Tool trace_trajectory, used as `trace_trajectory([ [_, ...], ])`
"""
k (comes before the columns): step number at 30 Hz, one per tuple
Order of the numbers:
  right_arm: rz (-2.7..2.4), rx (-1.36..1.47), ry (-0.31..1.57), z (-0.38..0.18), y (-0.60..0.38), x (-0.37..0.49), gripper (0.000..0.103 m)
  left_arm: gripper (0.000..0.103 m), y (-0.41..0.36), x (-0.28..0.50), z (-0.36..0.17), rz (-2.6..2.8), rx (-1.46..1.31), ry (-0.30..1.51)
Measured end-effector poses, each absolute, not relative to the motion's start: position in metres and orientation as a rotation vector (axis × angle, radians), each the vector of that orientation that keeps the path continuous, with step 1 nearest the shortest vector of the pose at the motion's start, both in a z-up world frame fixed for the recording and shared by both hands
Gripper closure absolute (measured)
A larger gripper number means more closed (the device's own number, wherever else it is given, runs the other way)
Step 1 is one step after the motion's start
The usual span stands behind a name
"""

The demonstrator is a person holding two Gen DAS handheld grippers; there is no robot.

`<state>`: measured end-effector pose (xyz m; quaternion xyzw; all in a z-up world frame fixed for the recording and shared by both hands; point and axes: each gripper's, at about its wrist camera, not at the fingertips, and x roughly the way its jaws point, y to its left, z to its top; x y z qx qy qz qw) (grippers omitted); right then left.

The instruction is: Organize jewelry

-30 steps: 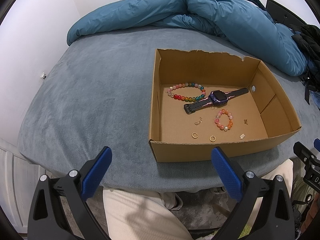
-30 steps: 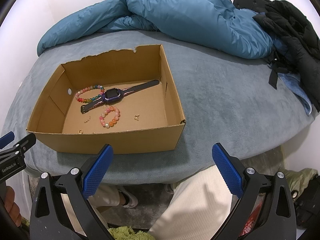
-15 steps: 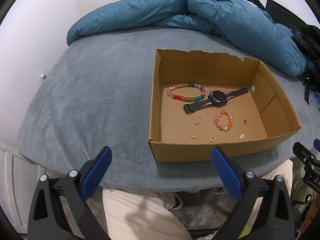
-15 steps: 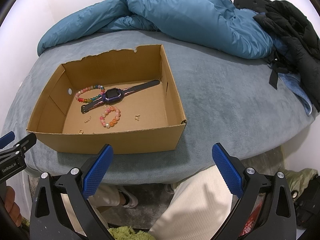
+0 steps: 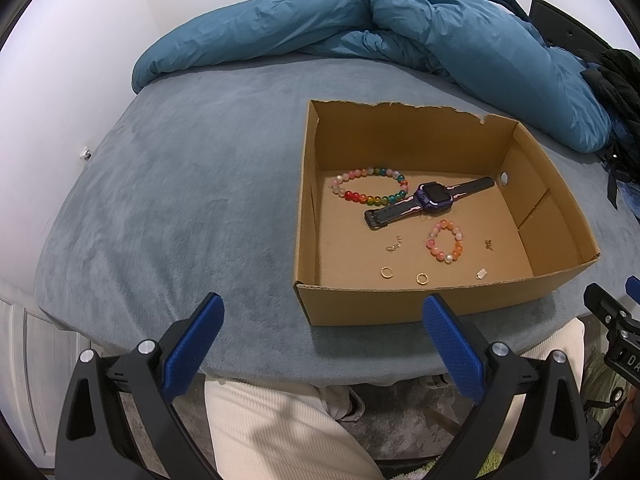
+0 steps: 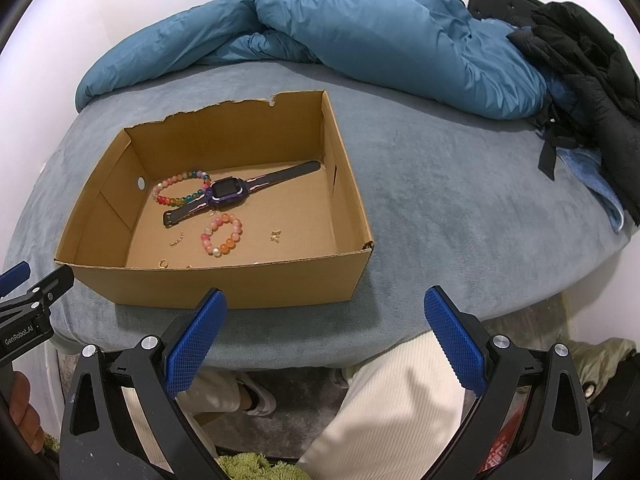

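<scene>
Nothing has shifted since the earlier frames: both grippers hang where they were, short of the near edge of the bed, and the jewelry lies as before.

All the jewelry sits on the floor of an open cardboard box (image 5: 308, 216) that rests on the grey-blue bed cover (image 5: 180, 200) near the bed's front edge. Toward the box's far left corner lies a rainbow bead bracelet (image 5: 370, 186), and just beside it, seemingly touching its right end, a purple smartwatch (image 5: 434, 196) stretched diagonally across the middle. In front of the watch lies a smaller pink and orange bead bracelet (image 5: 446, 241). Left of that is a small chain piece (image 5: 394, 245); right of it a tiny gold charm (image 5: 488, 244). Along the box's near wall lie two gold rings (image 5: 386, 272) (image 5: 421, 278), apart from each other, and a small pale clasp-like piece (image 5: 482, 273) toward the right.

The left gripper (image 5: 322, 344) has its blue pads spread wide with nothing between them. The right gripper (image 6: 324, 340) is likewise spread and holding nothing.

Along the bed's far edge lies a bunched blue duvet (image 6: 360, 28), with a black jacket (image 6: 588, 60) at its right end.
</scene>
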<state>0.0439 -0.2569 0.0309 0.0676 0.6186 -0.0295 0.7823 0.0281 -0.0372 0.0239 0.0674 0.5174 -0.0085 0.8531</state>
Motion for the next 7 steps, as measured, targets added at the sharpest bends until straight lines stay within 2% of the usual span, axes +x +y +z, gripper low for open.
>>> trace_trajectory([
  [7, -0.064, 0.145, 1.336, 0.0308, -0.2567, 0.0441, 0.008, 0.006, -0.0368, 0.0273, 0.0238, -0.018, 0.141, 1.089],
])
